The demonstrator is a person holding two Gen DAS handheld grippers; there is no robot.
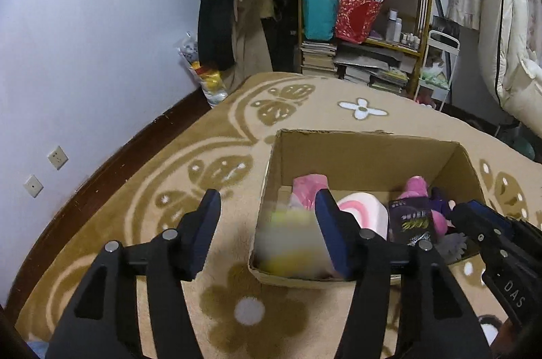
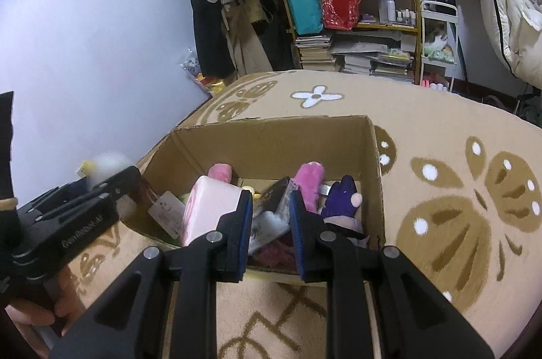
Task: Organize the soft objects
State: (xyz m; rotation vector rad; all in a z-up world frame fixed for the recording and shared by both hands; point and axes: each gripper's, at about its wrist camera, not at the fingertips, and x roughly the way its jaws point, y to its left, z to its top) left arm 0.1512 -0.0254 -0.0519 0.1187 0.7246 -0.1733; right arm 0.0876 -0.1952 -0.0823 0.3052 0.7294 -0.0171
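An open cardboard box (image 1: 369, 152) (image 2: 271, 135) sits on a tan flowered blanket. Inside lie a pink-and-white rainbow cushion (image 1: 364, 213) (image 2: 210, 206), a pink plush (image 1: 416, 186) (image 2: 310, 182), a purple plush (image 2: 342, 199) and a dark packet (image 1: 410, 220) (image 2: 274, 193). My left gripper (image 1: 271, 230) (image 2: 125, 179) stands open over the box's near left corner. A blurred yellow-and-white soft toy (image 1: 288, 243) (image 2: 105, 165) is between its fingers, and the pads are clear of it. My right gripper (image 2: 271, 220) (image 1: 464, 210) is shut to a narrow gap above the box's contents. I see nothing pinched in it.
The blanket (image 1: 169, 182) (image 2: 457, 189) spreads around the box. A pale wall with sockets (image 1: 57, 157) is on the left. Behind stand hanging coats (image 1: 216, 6) and a shelf (image 1: 366, 20) of books and bags. A person's hand (image 2: 30, 321) holds the left gripper.
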